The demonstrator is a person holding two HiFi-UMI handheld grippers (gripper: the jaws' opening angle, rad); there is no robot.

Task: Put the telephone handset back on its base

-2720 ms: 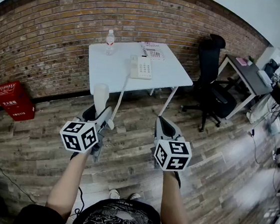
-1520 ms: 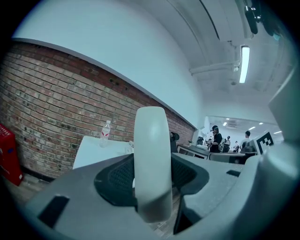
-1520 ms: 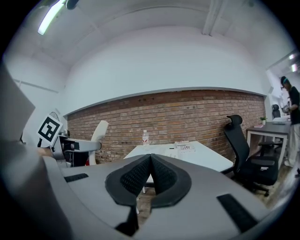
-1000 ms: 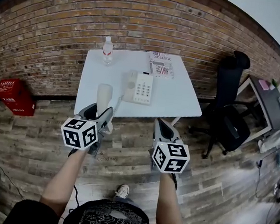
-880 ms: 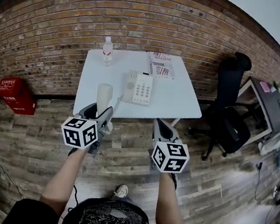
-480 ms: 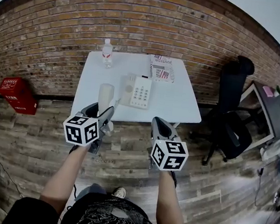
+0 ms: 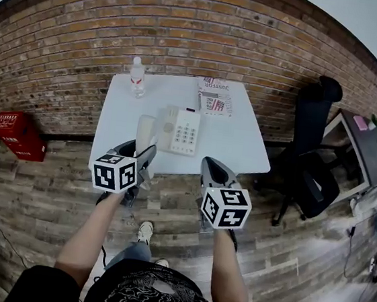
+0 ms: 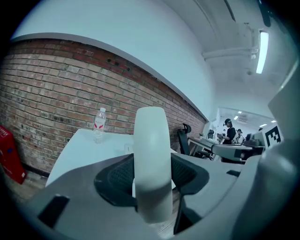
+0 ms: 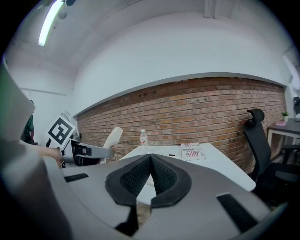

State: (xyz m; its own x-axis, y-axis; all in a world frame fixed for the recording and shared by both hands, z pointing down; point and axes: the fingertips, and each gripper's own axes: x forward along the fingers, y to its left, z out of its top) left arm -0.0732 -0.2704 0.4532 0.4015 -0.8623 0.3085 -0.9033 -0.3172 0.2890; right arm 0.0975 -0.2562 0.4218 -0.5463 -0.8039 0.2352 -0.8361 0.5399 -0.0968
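Head view, centre: white surface [image 7: 239, 149] against a brick wall [image 7: 74, 25], wood-plank floor [image 7: 41, 198] below it.

Left hand-held gripper [image 7: 140, 156], lower left of centre: jaws closed on the telephone handset [image 7: 146, 128]. In the left gripper view the handset [image 8: 151, 159] stands upright between the two dark pads, filling the middle of the frame, with both pads pressed to its sides. In the head view the handset's upper end shows over the near left part of the surface. It sits just left of the telephone base [image 7: 180, 130], not on it.

Telephone base: lies flat at the middle of the surface, keypad up, cradle side at its left.

Right hand-held gripper [image 7: 208, 166], lower right of centre: the right gripper view shows its jaws [image 9: 151, 161] closed together, pad tips touching, nothing between them. It is over the floor at the near edge of the surface.

Other items on the surface:
- A water bottle [image 7: 137, 77] stands upright at the far left corner.
- A printed booklet [image 7: 215, 96] lies at the far edge, right of centre, above the base in frame.

Off the surface:
- A black office chair [image 7: 316, 128] is at right.
- A red box [image 7: 18, 134] sits on the floor by the wall, at the left edge.
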